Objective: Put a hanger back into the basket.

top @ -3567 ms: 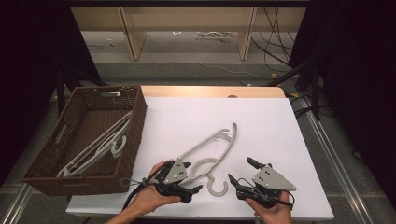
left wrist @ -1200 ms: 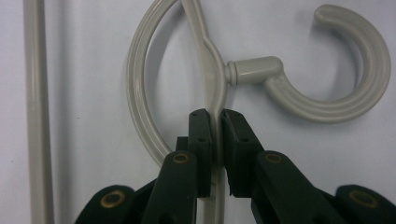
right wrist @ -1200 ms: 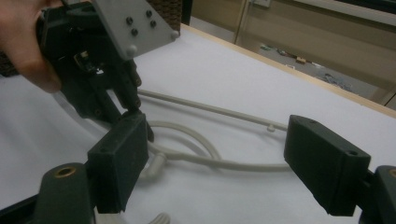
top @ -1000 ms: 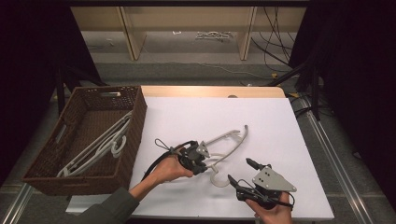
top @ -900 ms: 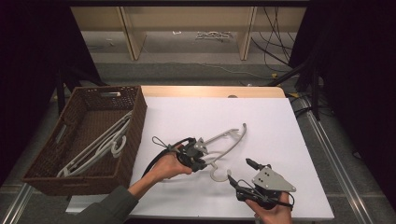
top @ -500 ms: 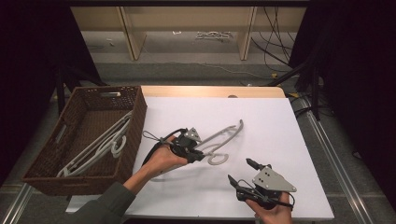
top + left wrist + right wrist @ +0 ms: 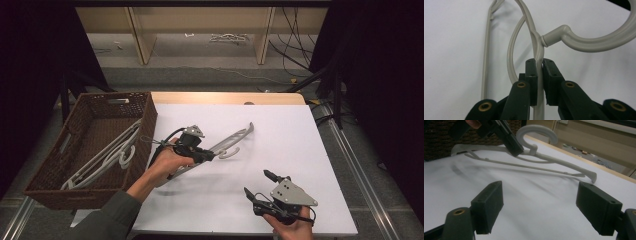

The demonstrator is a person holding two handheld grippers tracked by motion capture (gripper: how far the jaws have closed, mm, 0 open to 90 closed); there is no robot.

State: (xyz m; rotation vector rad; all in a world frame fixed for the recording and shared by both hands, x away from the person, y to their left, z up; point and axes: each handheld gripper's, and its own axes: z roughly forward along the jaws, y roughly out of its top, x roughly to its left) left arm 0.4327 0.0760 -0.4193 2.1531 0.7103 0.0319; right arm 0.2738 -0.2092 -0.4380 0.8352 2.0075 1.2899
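A white table (image 7: 300,150) spreads across the middle of the high view, with a brown wicker basket (image 7: 145,125) at its left edge holding pale hangers (image 7: 107,157). Just right of the basket, near the frame's centre, a grey hanger (image 7: 235,140) hangs tilted above the table, its hook pointing lower right. The left gripper (image 7: 538,75) is clamped on the hanger's bar just below the hook's neck. At lower right, the right gripper (image 7: 256,186) sits with jaws spread wide, nothing between them.
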